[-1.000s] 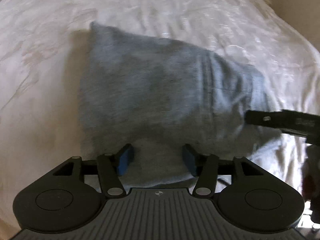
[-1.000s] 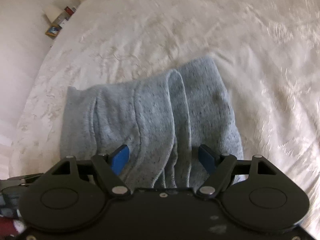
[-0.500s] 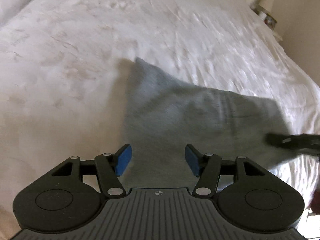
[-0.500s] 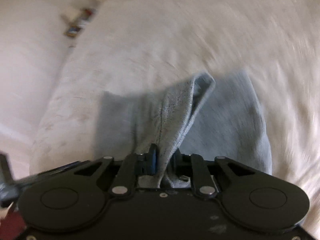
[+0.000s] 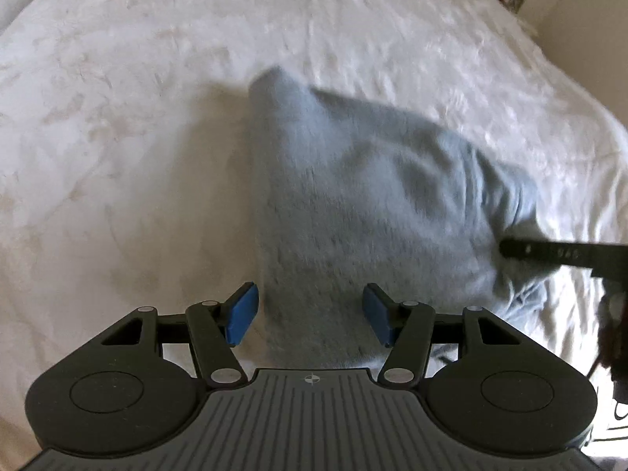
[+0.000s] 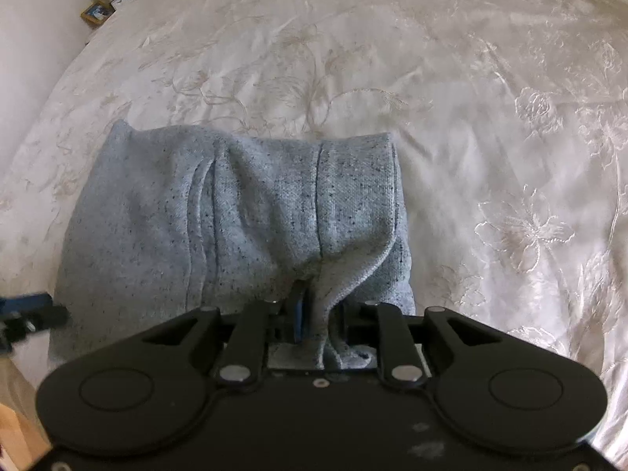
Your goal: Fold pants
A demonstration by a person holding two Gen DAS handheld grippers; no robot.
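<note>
Right gripper (image 6: 316, 324) pinches a bunched fold of the grey pants (image 6: 235, 212), jaws easing open a little, likely to drag it over, while left gripper (image 5: 310, 310) hangs half-open over the pants' near edge, holding nothing, pants mid-bed (image 6: 471, 78).

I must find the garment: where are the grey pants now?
Grey pants lie folded on the white bedspread, low centre in the right wrist view.

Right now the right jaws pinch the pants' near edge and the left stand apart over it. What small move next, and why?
Probably close the left gripper on the near edge of the grey pants. The right gripper, its jaws opening slightly, has a gather of fabric between them, while the left grips nothing; lifting one-sided would likely skew the fold on the bedspread.
</note>
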